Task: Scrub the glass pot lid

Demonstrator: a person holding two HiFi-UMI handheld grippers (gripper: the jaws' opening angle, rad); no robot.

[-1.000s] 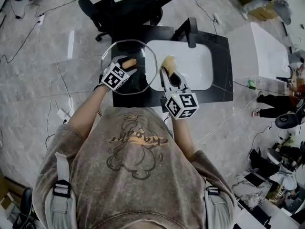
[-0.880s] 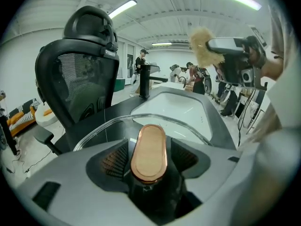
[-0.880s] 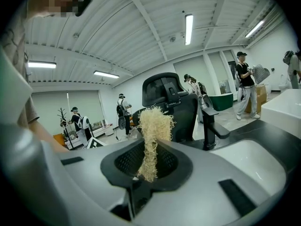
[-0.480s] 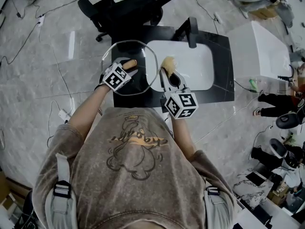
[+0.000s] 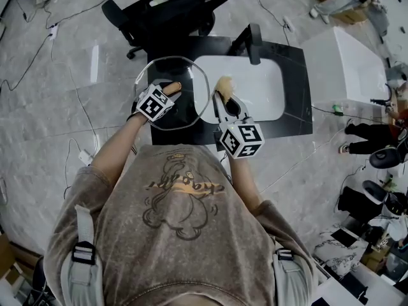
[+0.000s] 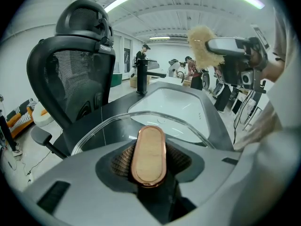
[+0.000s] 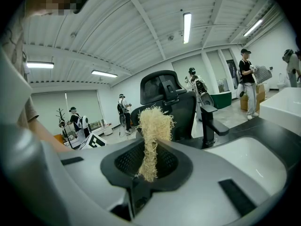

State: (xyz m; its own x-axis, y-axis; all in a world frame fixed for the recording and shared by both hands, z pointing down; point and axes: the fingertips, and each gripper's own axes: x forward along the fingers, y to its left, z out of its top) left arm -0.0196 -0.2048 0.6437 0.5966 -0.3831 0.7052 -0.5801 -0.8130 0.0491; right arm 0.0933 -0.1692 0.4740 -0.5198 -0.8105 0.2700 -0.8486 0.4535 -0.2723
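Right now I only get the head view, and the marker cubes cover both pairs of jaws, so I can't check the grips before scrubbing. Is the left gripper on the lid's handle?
Observer: Yes. In the left gripper view, the left gripper's jaws have just been closing. The lid handle stands between them, and the pads look pressed to its sides.
Operator: And the right one?
Observer: The right gripper is shut on the scrubber, a pale fibrous tuft sticking out past its pads.
Operator: Is it touching the glass?
Observer: No. The left gripper view shows it in the air above the sink, apart from the glass lid.
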